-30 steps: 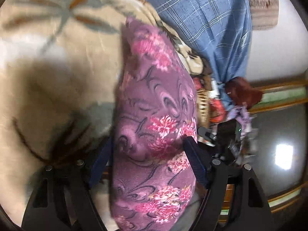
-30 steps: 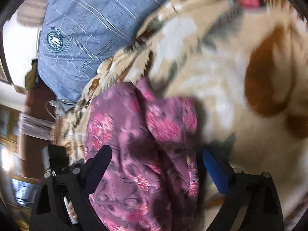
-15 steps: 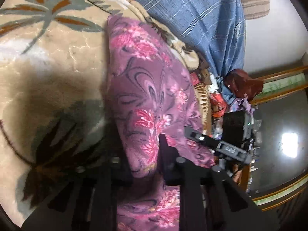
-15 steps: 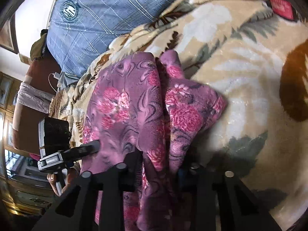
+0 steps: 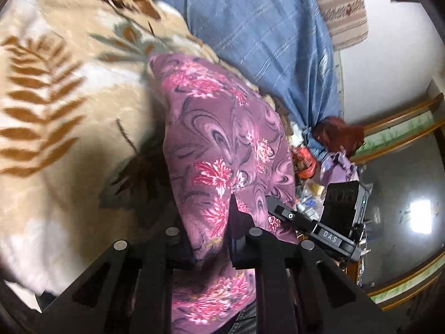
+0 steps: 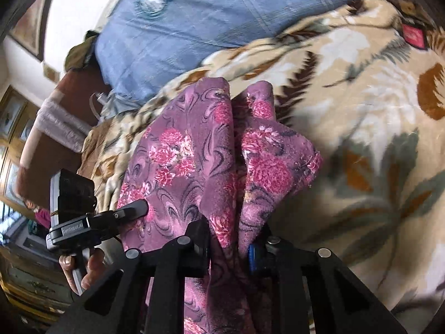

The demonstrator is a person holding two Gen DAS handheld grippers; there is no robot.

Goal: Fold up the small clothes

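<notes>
purple floral cloth (image 5: 222,150) is pinched near its edge by both tools: the left gripper (image 5: 211,239) is clamped on one bunched part, the right gripper (image 6: 228,239) on another, where two layers gather into a ridge. beyond the fingers the cloth drapes down onto a beige leaf-print blanket (image 5: 69,111), its far end resting there. it looks light, soft and limp, likely to sag and slip, so corners or hems are the best holds. farther off lies a blue sheet (image 6: 194,22).
</notes>
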